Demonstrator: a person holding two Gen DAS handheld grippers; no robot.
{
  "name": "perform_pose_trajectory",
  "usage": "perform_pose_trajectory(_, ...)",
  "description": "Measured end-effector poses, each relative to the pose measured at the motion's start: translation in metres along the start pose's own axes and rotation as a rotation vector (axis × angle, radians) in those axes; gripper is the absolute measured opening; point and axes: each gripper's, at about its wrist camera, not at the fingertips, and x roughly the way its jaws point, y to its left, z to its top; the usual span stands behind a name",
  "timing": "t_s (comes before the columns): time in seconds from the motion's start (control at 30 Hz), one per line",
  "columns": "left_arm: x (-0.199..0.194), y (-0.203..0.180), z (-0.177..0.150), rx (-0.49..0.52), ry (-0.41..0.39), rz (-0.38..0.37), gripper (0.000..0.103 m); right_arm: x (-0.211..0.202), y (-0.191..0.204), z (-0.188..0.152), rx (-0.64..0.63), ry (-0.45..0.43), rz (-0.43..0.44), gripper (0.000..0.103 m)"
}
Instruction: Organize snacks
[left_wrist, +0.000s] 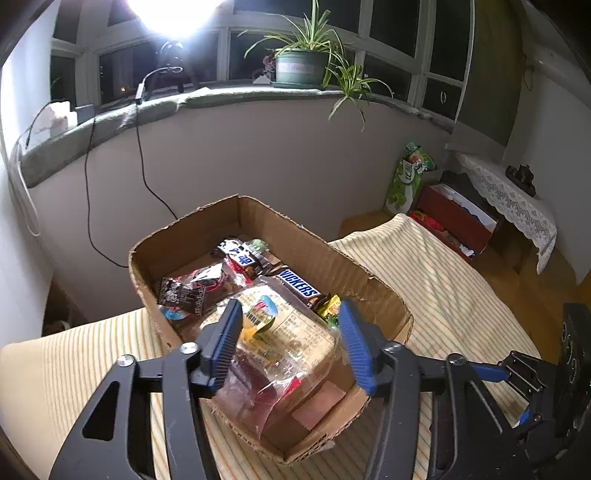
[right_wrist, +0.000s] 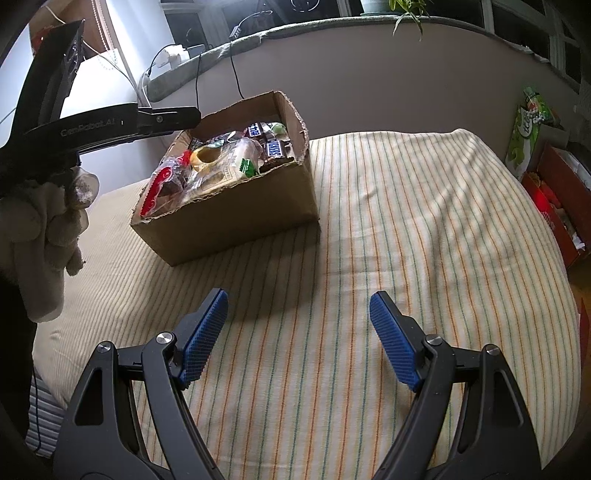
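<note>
Cardboard box (left_wrist: 258, 229) on a striped cloth (right_wrist: 406, 221), filled with wrapped snacks. Left gripper (left_wrist: 288, 339) poised over the box's near end, its blue fingers (left_wrist: 225, 343) spread either side of a clear packet of snacks (left_wrist: 280, 354); the left pad seems to graze the wrapper, though no grip shows. Snickers bar (left_wrist: 299, 283) lies just behind this packet. Right gripper (right_wrist: 297, 336), fingers released and empty, hangs over the cloth near the box.
</note>
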Motion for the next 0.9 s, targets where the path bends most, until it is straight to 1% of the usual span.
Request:
perform_pose_trajectory(0.03,-0.001,0.0,0.0,-0.002,-0.001,0.002,0.061,0.0,0.001,0.0,-0.002,0.0,-0.001,0.082)
perform_pose_trajectory(0.1,-0.006,0.003,-0.001,-0.009,-0.005,0.009,0.063,-0.002,0.005,0.0,-0.007,-0.005,-0.005,0.087)
perform_pose_trajectory(0.13,-0.009,0.005,-0.001,-0.013,-0.009,0.015,0.066,-0.003,0.006,0.0,-0.009,-0.009,-0.007,0.09)
perform_pose_trajectory(0.2,-0.02,0.011,-0.001,-0.024,-0.024,0.032,0.068,-0.005,0.009,0.001,-0.01,-0.015,-0.012,0.09)
perform_pose_trajectory(0.37,-0.048,0.027,-0.005,-0.053,-0.063,0.069,0.07,-0.011,0.012,0.005,-0.001,-0.027,-0.026,0.093)
perform_pose_trajectory(0.53,-0.074,0.044,-0.015,-0.08,-0.088,0.108,0.071,-0.016,0.017,0.008,-0.002,-0.043,-0.028,0.094)
perform_pose_trajectory(0.7,-0.104,0.058,-0.031,-0.084,-0.106,0.168,0.071,-0.022,0.027,0.014,-0.018,-0.063,-0.023,0.094)
perform_pose_trajectory(0.77,-0.118,0.064,-0.039,-0.097,-0.118,0.196,0.072,-0.026,0.031,0.015,-0.026,-0.075,-0.025,0.094)
perform_pose_trajectory(0.83,-0.13,0.069,-0.048,-0.115,-0.13,0.217,0.077,-0.028,0.034,0.017,-0.03,-0.087,-0.03,0.094)
perform_pose_trajectory(0.9,-0.139,0.071,-0.055,-0.127,-0.144,0.232,0.077,-0.03,0.036,0.019,-0.028,-0.095,-0.03,0.094)
